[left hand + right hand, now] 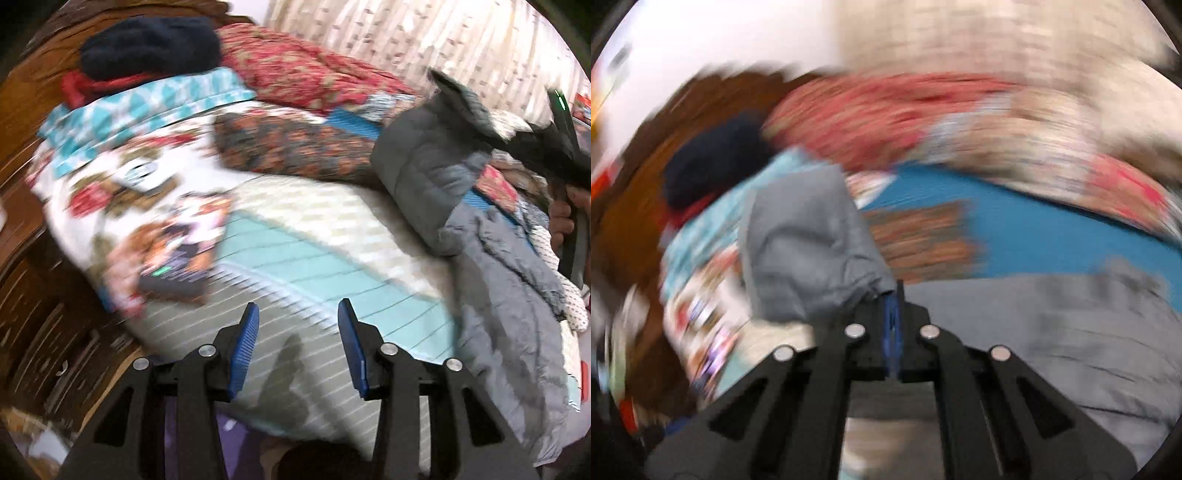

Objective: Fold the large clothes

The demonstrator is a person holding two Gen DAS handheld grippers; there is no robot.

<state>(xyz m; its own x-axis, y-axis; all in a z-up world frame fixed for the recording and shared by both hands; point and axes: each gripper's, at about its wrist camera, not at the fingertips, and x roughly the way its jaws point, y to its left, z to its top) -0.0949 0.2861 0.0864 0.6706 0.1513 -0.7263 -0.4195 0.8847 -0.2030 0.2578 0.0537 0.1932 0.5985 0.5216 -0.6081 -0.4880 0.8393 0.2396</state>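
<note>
Heavy motion blur. Right gripper [894, 295] at lower centre, blue pads pressed together, pinching a bunched edge of the grey garment [801, 251]. A lump of that garment rises left of centre; more grey cloth spreads across the lower right. Blue sheet [1052, 236] at mid right, red patterned quilt [871, 122] across the upper middle, dark navy bundle [709, 162] at mid left, brown headboard [635, 206] at far left.

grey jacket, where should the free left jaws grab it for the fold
Take the loose crumpled edge of the grey jacket lying on the bed, coming from above. The right gripper already pinches the raised end, and the left gripper stands open and empty.
</note>
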